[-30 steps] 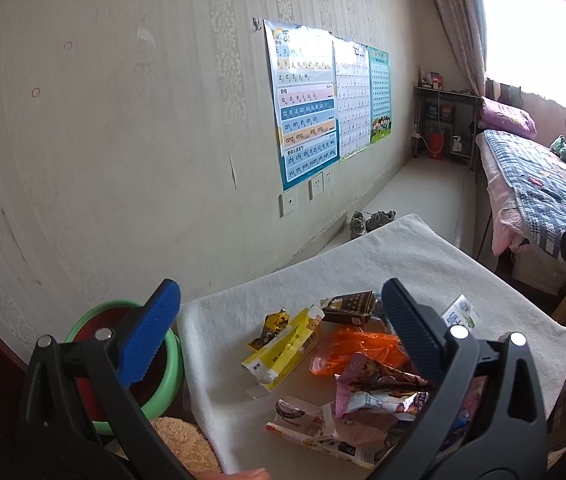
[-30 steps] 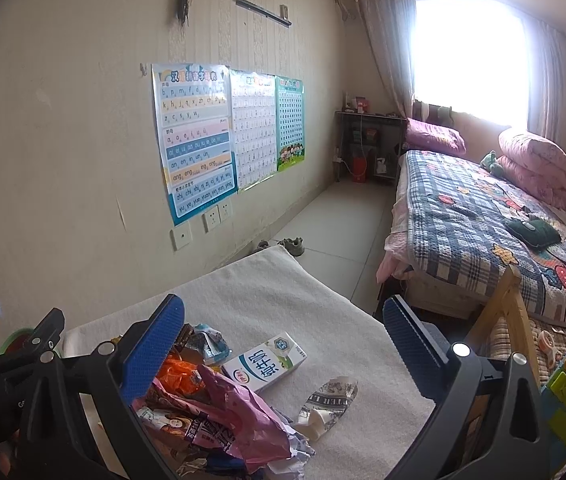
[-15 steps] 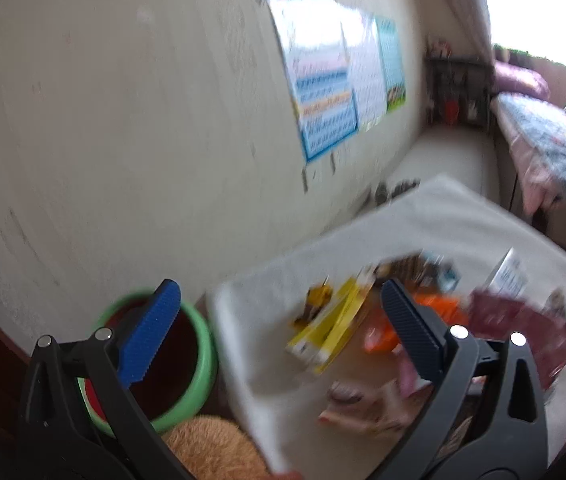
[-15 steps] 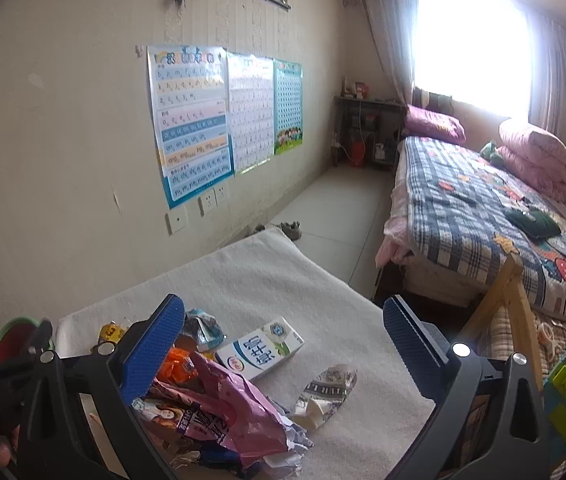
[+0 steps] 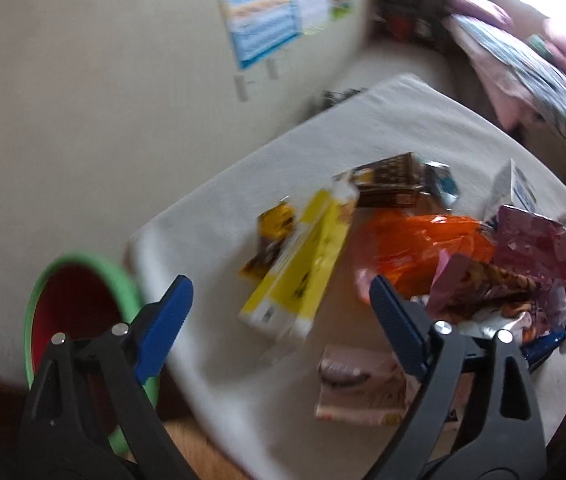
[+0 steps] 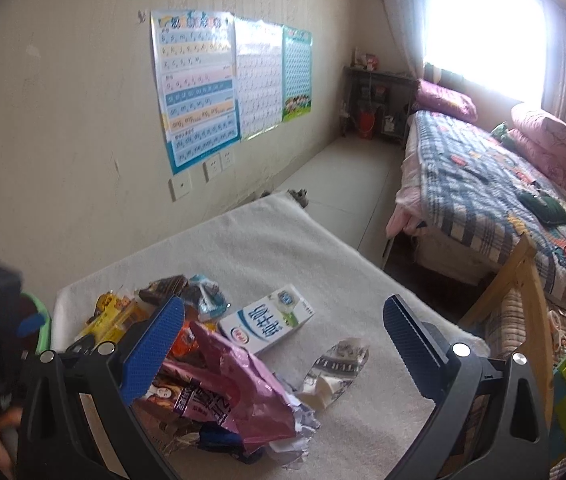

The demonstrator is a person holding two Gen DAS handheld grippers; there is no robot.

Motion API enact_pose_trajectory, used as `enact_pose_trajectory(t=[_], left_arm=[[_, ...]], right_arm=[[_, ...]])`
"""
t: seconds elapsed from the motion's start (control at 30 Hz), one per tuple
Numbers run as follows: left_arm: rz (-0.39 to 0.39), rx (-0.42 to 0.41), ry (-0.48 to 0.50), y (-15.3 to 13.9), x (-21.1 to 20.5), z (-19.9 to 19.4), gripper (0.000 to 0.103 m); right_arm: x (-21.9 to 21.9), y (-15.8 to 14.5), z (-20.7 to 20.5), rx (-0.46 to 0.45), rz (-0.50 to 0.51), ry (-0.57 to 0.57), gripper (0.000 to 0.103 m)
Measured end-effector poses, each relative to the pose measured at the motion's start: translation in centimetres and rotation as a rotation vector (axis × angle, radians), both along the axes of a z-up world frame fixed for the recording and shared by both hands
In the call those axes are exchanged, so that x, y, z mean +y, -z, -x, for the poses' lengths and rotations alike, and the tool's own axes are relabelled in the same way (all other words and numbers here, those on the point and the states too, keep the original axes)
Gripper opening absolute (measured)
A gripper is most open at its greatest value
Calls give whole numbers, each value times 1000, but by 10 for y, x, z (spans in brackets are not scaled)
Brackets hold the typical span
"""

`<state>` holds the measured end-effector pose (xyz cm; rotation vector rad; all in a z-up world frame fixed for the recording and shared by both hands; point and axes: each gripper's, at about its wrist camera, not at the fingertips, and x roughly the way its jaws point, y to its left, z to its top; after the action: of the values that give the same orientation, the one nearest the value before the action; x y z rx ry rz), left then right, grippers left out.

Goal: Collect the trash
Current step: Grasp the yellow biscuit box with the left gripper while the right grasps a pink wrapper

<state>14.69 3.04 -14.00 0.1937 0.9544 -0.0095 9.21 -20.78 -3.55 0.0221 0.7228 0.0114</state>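
A heap of trash lies on the white towel-covered table (image 5: pixel 363 128): a yellow box (image 5: pixel 303 276), an orange wrapper (image 5: pixel 423 248), a brown packet (image 5: pixel 391 184), a pink wrapper (image 5: pixel 543 260) and a white milk carton (image 6: pixel 267 322). My left gripper (image 5: pixel 279 284) hangs over the yellow box. Its jaws are closing, with the box seen between the blue pads (image 5: pixel 167 320), which do not touch it. My right gripper (image 6: pixel 283 312) stands open above the pink wrapper (image 6: pixel 235 384) and the carton, holding nothing. A silver wrapper (image 6: pixel 335 372) lies beside the heap.
A green-rimmed bin (image 5: pixel 79 304) with a red inside stands on the floor off the table's left end. A bed (image 6: pixel 483 184) with a plaid quilt fills the right side, with a wooden frame (image 6: pixel 523 264) near the table. Posters (image 6: pixel 199 84) hang on the wall behind.
My left gripper has dropped toward the table and tilted down, so the yellow box now lies between its fingers, and the jaws have narrowed a little. The right gripper has sunk slightly.
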Motion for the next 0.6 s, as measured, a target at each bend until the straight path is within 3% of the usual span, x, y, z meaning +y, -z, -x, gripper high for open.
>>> enact_pose_trajectory(t=[0.1, 0.17, 0.23, 0.27, 0.43, 0.6], left_arm=[[-2, 53, 27, 13, -1, -14, 63], [34, 97, 47, 22, 2, -19, 36], [54, 105, 42, 28, 5, -20, 29], [55, 91, 49, 28, 5, -18, 17], [83, 18, 42, 7, 11, -6, 14], [134, -77, 9, -27, 23, 22, 14]], right_arm=[[9, 7, -5, 46, -18, -60, 96], [17, 14, -7, 92, -29, -119, 96], [28, 22, -9, 130, -27, -171, 96], [33, 25, -10, 149, -27, -202, 96], [66, 50, -10, 239, -3, -362, 94], [83, 76, -15, 299, 40, -425, 82]])
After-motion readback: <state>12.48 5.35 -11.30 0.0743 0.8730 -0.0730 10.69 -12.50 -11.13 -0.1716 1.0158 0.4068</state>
